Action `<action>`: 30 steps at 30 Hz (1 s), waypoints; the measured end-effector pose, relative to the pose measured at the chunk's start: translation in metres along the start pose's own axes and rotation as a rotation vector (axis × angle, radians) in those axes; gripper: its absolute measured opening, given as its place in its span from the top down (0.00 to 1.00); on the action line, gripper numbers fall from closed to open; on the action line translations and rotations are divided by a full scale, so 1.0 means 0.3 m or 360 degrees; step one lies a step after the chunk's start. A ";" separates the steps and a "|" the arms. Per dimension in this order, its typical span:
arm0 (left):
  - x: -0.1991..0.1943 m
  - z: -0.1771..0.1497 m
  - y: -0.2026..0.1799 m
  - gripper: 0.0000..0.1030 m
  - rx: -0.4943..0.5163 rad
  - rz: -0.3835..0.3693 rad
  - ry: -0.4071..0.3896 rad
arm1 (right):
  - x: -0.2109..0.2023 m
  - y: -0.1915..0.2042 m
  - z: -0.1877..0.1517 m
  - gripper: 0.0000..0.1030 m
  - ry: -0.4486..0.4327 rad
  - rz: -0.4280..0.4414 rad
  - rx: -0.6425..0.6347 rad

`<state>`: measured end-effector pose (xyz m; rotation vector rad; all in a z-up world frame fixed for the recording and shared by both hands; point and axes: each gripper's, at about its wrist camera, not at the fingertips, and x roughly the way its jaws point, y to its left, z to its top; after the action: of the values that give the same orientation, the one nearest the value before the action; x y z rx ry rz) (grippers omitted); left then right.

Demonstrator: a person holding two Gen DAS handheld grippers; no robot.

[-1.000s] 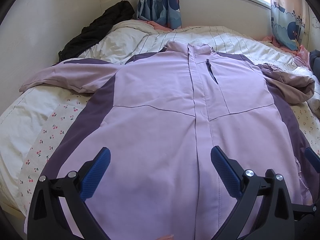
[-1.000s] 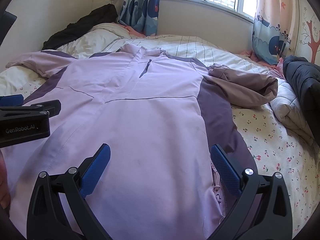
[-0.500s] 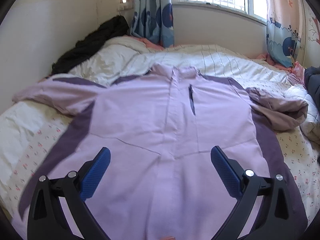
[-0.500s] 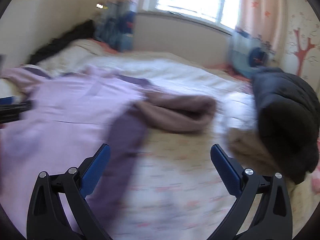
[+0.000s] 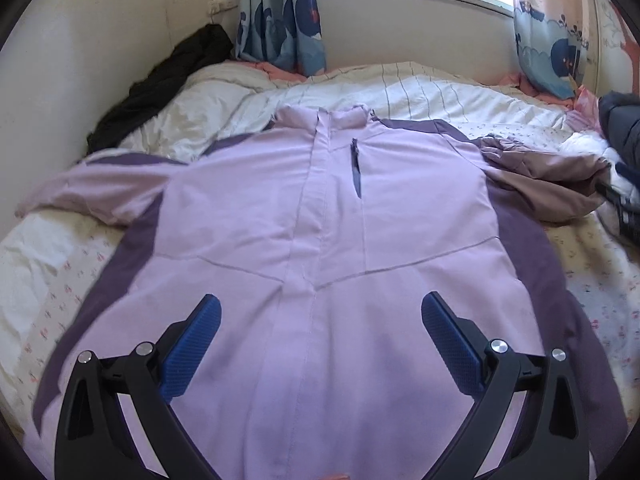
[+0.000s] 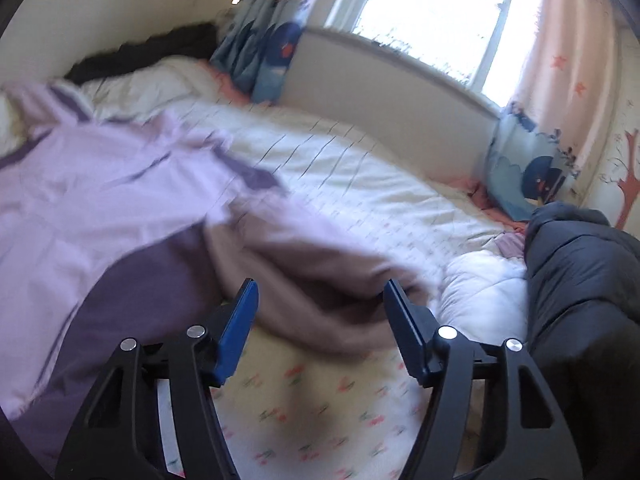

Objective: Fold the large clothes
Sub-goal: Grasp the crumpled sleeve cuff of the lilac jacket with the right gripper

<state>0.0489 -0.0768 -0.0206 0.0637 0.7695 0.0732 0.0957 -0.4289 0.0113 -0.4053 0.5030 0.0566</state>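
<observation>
We have swung our right hand-held gripper [image 6: 318, 320] to the jacket's [image 5: 320, 240] bunched sleeve [image 6: 320, 276], jaws closing, nothing gripped yet; left hand-held gripper [image 5: 320, 332] stays wide.

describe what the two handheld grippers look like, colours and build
Both match. The left gripper has two black plastic arms in a V, with cut-out slots and round silver pivot screws, ending in flat blue pads with a fine textured surface. The right gripper has the same black frame, silver screws and blue pads. No cables or lettering show on either, and no sleeve is in view.
</observation>
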 end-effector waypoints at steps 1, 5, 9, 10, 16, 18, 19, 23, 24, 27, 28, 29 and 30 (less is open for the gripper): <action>-0.005 -0.005 0.002 0.07 0.0000 -0.0016 0.0003 | -0.002 -0.011 0.013 0.40 -0.0037 -0.0011 -0.0029; -0.004 -0.009 0.015 0.07 0.0010 -0.0008 0.0001 | 0.091 0.027 0.081 0.40 0.0032 -0.0118 -0.0528; 0.017 0.004 0.048 0.07 -0.0117 -0.0078 0.0049 | 0.201 0.137 0.104 0.38 0.0112 0.0024 -0.0823; 0.018 0.006 0.050 0.07 -0.0120 -0.0076 0.0046 | 0.219 0.150 0.106 0.29 0.0118 0.0034 -0.0850; 0.027 0.009 0.041 0.07 -0.0104 -0.0059 0.0049 | 0.463 0.119 0.119 0.76 0.0505 0.0080 -0.0624; 0.029 0.009 0.039 0.07 -0.0100 -0.0058 0.0056 | 0.467 0.048 0.126 0.85 0.0488 0.0085 -0.0349; 0.030 0.008 0.036 0.07 -0.0097 -0.0062 0.0061 | 0.447 0.004 0.128 0.86 0.0442 0.0116 -0.0190; 0.029 0.006 0.040 0.07 -0.0092 -0.0066 0.0063 | 0.310 -0.192 0.093 0.87 0.0214 0.0152 0.0431; 0.028 0.006 0.043 0.07 -0.0102 -0.0070 0.0065 | 0.283 -0.255 0.066 0.87 0.0187 0.0151 0.0596; 0.034 0.002 0.048 0.07 -0.0117 -0.0084 0.0081 | 0.298 -0.310 0.012 0.84 0.0308 0.0146 0.0618; 0.037 0.000 0.049 0.07 -0.0116 -0.0084 0.0088 | 0.291 -0.280 0.021 0.78 0.0301 0.0139 0.0485; 0.039 -0.001 0.051 0.07 -0.0117 -0.0085 0.0093 | 0.285 -0.245 0.036 0.74 0.0282 0.0124 0.0357; 0.043 -0.001 0.053 0.07 -0.0123 -0.0086 0.0098 | 0.282 -0.218 0.065 0.57 0.0263 0.0078 0.0241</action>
<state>0.0573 -0.0599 -0.0284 -0.0328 0.8289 0.0534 0.1885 -0.4852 0.0099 -0.2500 0.6756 0.0323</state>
